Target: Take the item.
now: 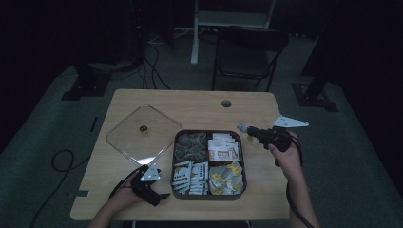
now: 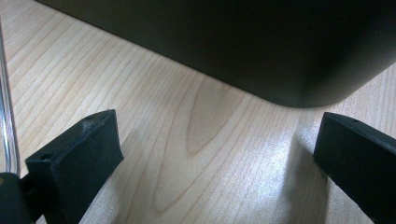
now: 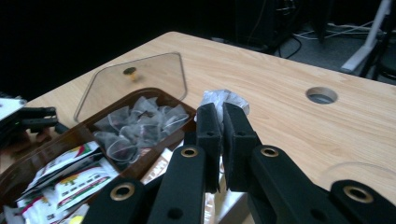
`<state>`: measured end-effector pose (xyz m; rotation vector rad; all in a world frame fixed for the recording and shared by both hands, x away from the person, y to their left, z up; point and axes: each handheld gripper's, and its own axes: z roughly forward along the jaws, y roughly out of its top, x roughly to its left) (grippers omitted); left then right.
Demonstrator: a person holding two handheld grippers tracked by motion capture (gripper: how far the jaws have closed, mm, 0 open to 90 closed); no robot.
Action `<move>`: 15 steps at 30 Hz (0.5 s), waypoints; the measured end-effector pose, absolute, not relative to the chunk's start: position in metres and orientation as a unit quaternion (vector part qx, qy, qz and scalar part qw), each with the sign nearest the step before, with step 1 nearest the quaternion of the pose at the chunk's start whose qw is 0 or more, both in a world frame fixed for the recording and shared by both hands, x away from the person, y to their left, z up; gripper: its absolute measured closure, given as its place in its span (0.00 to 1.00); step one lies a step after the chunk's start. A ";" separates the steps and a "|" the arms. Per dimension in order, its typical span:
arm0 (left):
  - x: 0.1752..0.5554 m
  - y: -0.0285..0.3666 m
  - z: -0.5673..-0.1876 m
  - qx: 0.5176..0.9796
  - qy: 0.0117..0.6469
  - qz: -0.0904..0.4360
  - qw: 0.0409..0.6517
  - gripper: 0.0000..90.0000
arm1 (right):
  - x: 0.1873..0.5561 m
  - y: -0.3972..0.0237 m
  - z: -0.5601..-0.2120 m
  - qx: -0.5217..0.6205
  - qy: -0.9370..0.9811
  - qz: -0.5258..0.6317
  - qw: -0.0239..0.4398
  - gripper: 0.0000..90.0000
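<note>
A dark room surrounds a pale wooden surface [image 1: 190, 102], and from the high view a dark four-compartment tray [image 1: 209, 134] of packets sits at its middle with a clear lid [image 1: 142, 133] lying flat to its left. The left tool [image 1: 148, 185] rests low beside the tray's near left corner; the right tool [image 1: 247, 129] hovers past the tray's far right corner, pinching a small clear sachet [image 1: 241, 127]. In the left gripper view, the black jaws stand wide apart over bare wood, nothing between them, with the tray wall [image 2: 261, 42] just ahead. In the right gripper view, the jaws are clamped together on the crumpled sachet [image 3: 223, 99], above the tray's edge [image 3: 154, 93].
</note>
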<state>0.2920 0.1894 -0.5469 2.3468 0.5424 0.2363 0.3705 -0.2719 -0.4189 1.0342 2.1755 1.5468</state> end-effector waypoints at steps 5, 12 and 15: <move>0.292 0.189 -0.547 0.907 0.210 0.091 0.353 0.01 | 0.377 -0.283 -0.420 0.374 0.742 0.536 0.151 0.96; 0.292 0.189 -0.547 0.907 0.210 0.091 0.353 0.01 | 0.390 -0.296 -0.425 0.397 0.730 0.532 0.165 0.96; 0.292 0.189 -0.547 0.907 0.210 0.091 0.353 0.01 | 0.395 -0.303 -0.427 0.409 0.723 0.529 0.171 0.96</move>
